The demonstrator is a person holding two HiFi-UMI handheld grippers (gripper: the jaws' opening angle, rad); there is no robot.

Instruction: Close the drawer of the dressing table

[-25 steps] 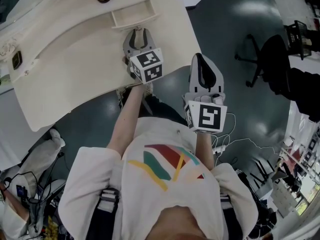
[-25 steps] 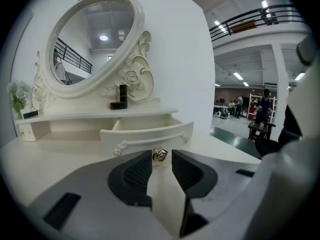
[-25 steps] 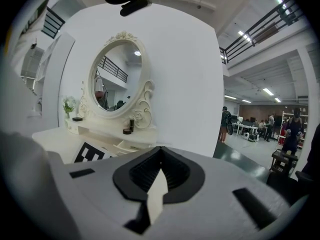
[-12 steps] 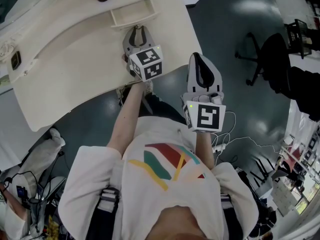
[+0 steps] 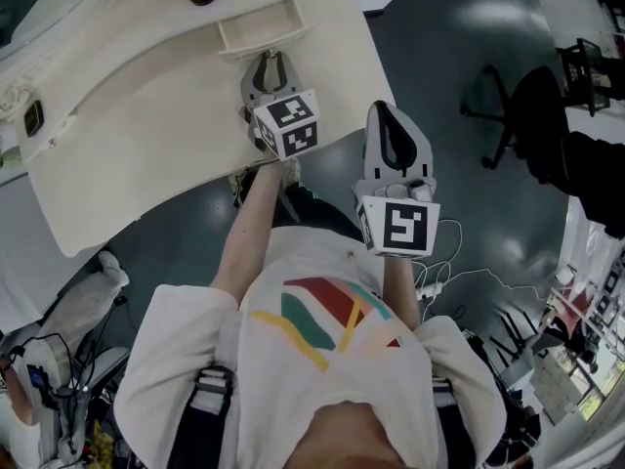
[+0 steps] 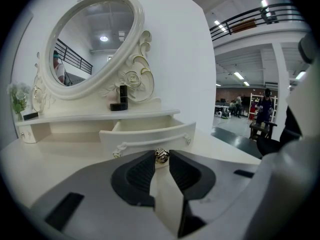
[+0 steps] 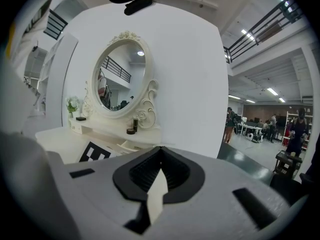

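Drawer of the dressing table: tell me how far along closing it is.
Done: the left tongs have just been closing and now pinch the small metal knob at the drawer front. In hand: that grip; the right tongs are shut on nothing. Left: the drawer stands pulled out, so the whole push in remains.

Cream dressing table seen from above. Its open drawer juts over the tabletop. The left gripper, whose jaws have just been closing on a small metal ornament, fills the strip just before the drawer front. Left of it the tabletop is wide and bare. A dark bottle (on the shelf above) stands beside the mirror. Right of the table lies open floor.
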